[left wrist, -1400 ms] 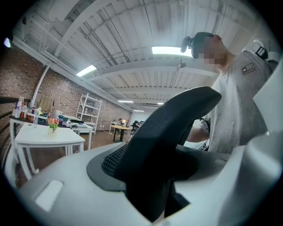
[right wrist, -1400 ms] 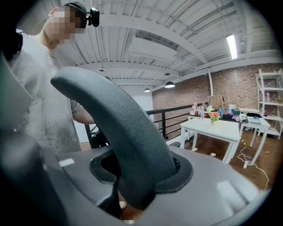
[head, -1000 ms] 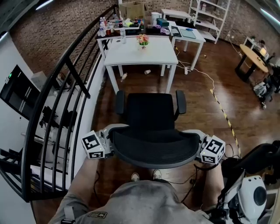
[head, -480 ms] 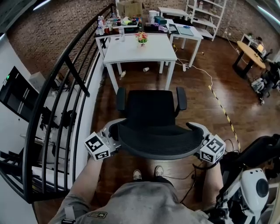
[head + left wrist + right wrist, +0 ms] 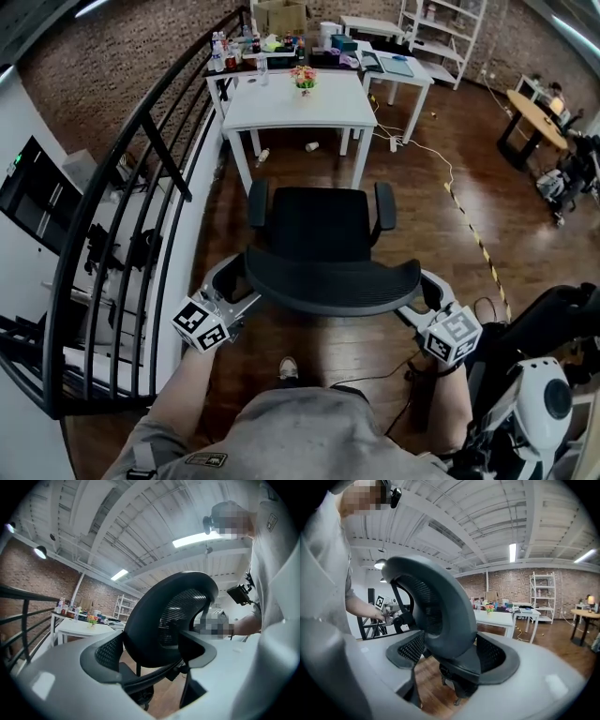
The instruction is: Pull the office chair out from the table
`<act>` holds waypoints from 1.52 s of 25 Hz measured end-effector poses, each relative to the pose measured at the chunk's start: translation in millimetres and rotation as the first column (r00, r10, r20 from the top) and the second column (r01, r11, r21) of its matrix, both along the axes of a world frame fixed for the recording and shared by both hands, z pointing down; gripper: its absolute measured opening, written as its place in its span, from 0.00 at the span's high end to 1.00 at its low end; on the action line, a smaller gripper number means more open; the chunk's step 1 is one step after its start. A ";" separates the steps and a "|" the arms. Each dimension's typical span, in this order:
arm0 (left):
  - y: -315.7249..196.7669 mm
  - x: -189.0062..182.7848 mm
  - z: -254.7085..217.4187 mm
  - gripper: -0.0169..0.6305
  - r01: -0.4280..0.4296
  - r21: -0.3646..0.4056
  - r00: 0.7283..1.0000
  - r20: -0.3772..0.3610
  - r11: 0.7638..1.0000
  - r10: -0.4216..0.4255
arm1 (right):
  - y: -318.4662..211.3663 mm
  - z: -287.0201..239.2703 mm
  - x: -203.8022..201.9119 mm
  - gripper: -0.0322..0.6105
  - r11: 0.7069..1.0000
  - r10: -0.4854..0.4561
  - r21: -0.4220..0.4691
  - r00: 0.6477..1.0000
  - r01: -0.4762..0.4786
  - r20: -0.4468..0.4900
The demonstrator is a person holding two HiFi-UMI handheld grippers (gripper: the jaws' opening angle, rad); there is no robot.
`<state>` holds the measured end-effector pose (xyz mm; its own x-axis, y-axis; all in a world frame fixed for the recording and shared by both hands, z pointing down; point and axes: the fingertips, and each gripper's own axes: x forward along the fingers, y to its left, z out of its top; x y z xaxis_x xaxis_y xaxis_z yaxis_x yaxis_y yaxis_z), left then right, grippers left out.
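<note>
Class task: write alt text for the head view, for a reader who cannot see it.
Seen from above, a black office chair stands apart from a white table on a wooden floor. The person's left gripper and right gripper flank the two ends of its backrest, their fingers opening with the backrest edges between them.

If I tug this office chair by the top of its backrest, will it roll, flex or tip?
The chair probably rolls readily: it stands free on a smooth wood floor. Its mesh backrest looks thin and curved, so it may give or recline before the base follows. A high pull could tilt it if the base catches the cable behind it.
</note>
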<state>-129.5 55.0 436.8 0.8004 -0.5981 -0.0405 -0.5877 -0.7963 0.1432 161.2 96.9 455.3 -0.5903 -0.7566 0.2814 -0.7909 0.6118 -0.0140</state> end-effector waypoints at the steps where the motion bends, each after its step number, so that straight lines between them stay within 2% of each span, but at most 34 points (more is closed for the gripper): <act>1: 6.7 -0.9 3.2 0.44 0.023 -0.009 1.000 -0.006 1.000 -0.023 | 6.0 2.1 2.2 0.40 1.000 -0.006 0.000 1.000 0.006 -0.003; 2: 15.3 0.0 7.0 0.46 0.037 -0.018 0.999 -0.008 0.999 -0.037 | 12.3 4.4 3.6 0.40 1.000 -0.018 -0.003 1.000 0.018 -0.006; 3: 25.8 3.2 11.5 0.55 0.041 -0.026 0.999 -0.006 0.999 -0.041 | 19.4 7.0 3.9 0.40 0.999 -0.036 -0.010 0.999 0.036 -0.010; 6: 63.2 26.4 20.3 0.63 0.010 -0.044 1.000 -0.001 0.999 -0.010 | 43.3 13.9 -1.4 0.42 0.993 -0.118 -0.028 0.993 0.118 -0.017; 10: 110.8 65.8 23.0 0.79 -0.051 -0.051 0.999 0.005 0.997 0.052 | 74.9 17.5 -20.8 0.56 0.972 -0.232 -0.028 0.973 0.232 0.002; 15: 168.4 101.2 26.9 0.95 -0.120 -0.050 0.993 0.014 0.992 0.121 | 114.1 27.3 -46.3 0.73 0.945 -0.325 -0.029 0.946 0.326 0.014; 21: 215.0 115.0 36.2 0.97 -0.133 -0.067 0.990 0.029 0.989 0.135 | 156.7 38.3 -77.3 0.80 0.893 -0.447 -0.038 0.894 0.448 0.032; 26: 239.5 123.7 41.3 0.97 -0.180 -0.102 0.983 0.024 0.978 0.183 | 190.0 40.7 -96.1 0.82 0.869 -0.488 -0.062 0.871 0.491 0.050; 30: 252.5 128.2 47.8 0.97 -0.253 -0.125 0.966 0.014 0.959 0.256 | 206.4 49.3 -112.4 0.83 0.865 -0.489 -0.091 0.870 0.493 0.062; 38: 274.6 113.2 55.6 0.97 -0.386 -0.171 0.921 -0.016 0.907 0.389 | 235.6 63.4 -145.3 0.83 0.878 -0.436 -0.177 0.895 0.446 0.094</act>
